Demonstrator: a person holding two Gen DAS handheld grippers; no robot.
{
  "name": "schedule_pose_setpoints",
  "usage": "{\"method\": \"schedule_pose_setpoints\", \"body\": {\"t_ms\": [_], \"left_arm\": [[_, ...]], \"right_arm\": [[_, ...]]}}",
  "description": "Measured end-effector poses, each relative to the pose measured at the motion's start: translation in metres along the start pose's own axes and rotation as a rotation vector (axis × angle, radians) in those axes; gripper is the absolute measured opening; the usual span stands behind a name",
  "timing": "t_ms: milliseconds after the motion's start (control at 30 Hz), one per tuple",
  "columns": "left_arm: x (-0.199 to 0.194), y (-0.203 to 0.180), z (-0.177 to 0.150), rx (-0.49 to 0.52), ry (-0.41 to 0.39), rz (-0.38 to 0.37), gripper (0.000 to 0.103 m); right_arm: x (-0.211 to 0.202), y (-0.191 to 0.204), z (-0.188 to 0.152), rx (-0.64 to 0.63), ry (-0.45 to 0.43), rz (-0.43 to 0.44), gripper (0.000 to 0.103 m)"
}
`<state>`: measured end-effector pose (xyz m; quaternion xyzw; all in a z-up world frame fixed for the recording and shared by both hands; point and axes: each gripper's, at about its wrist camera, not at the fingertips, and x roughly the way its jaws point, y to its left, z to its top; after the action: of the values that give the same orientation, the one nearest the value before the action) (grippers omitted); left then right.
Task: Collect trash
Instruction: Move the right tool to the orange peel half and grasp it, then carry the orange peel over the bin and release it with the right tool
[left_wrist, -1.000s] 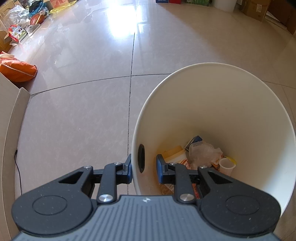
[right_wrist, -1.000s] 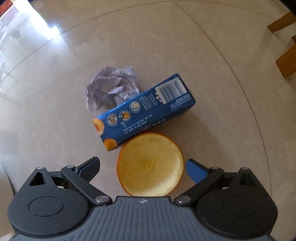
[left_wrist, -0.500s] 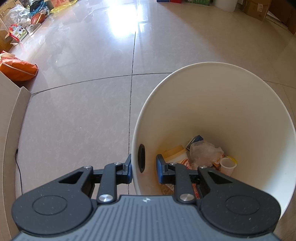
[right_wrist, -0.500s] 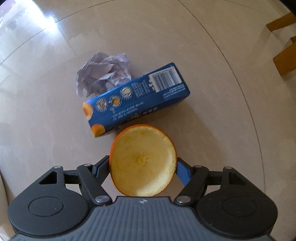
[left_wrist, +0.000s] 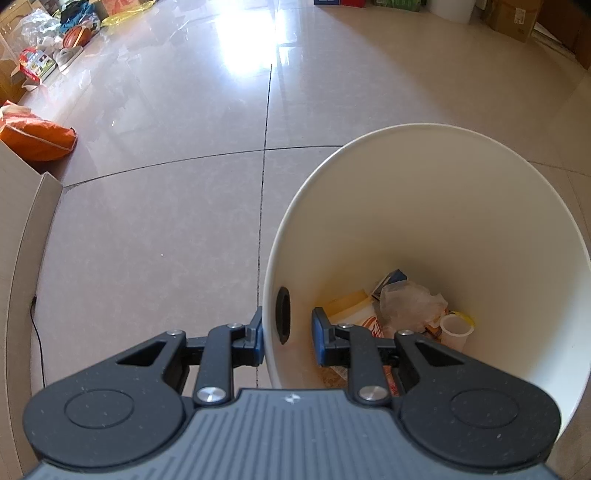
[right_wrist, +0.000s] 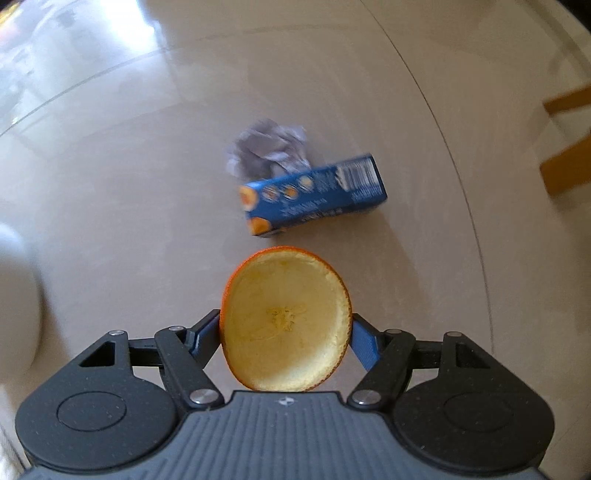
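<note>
Orange peel: my right gripper (right_wrist: 285, 334) is clamped on the half orange peel (right_wrist: 286, 325), 1 blue pad against each side of its rim, pale inner side facing the camera. My jaws have just been closing onto it, and it hangs clear of the floor.
Hidden part of peel: its lower edge is cut off behind my gripper body, and the orange outer skin shows only as a thin line along the top.
Other trash on the floor: a blue juice carton (right_wrist: 314, 194) lies on its side beyond the peel, with a crumpled grey paper ball (right_wrist: 267, 149) just behind it, touching or nearly so. Both are blurred, so I cannot read the carton's print.
Right hand pose: my gripper points almost straight down at the tiled floor (right_wrist: 110, 206).
Left edge, right view: a pale blurred shape I cannot identify.
Bin: my left gripper (left_wrist: 287, 338) is closed on the near wall of the white bin (left_wrist: 461, 206), 1 finger outside and 1 inside, beside a dark oval hole in the wall.
Bin contents: a small white cup (left_wrist: 456, 328), a crumpled clear bag (left_wrist: 410, 304) and some packaging, partly hidden behind my right finger.
Left hand pose: tilted steeply down and forward.
Far surroundings: an orange bag (left_wrist: 37, 136) at the left, and a cardboard box at the top right, cut off.
</note>
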<state>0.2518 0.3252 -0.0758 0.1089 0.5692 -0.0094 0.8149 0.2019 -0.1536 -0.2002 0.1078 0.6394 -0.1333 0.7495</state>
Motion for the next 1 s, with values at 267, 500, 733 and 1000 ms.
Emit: {"method": "schedule_pose_setpoints", "body": {"t_ms": [267, 500, 733, 1000], "left_arm": [[0.001, 0.0, -0.001, 0.002, -0.004, 0.011, 0.022], [0.0, 0.0, -0.001, 0.006, -0.008, 0.015, 0.021], [-0.001, 0.0, -0.001, 0.013, -0.019, 0.015, 0.021], [-0.003, 0.001, -0.001, 0.017, -0.022, 0.016, 0.021]], "right_arm": [[-0.105, 0.048, 0.0, -0.186, -0.137, 0.093, 0.076], [-0.197, 0.112, 0.012, -0.384, -0.27, 0.228, 0.076], [-0.245, 0.183, 0.029, -0.521, -0.335, 0.358, 0.076], [-0.258, 0.25, 0.03, -0.619, -0.346, 0.405, 0.077]]}}
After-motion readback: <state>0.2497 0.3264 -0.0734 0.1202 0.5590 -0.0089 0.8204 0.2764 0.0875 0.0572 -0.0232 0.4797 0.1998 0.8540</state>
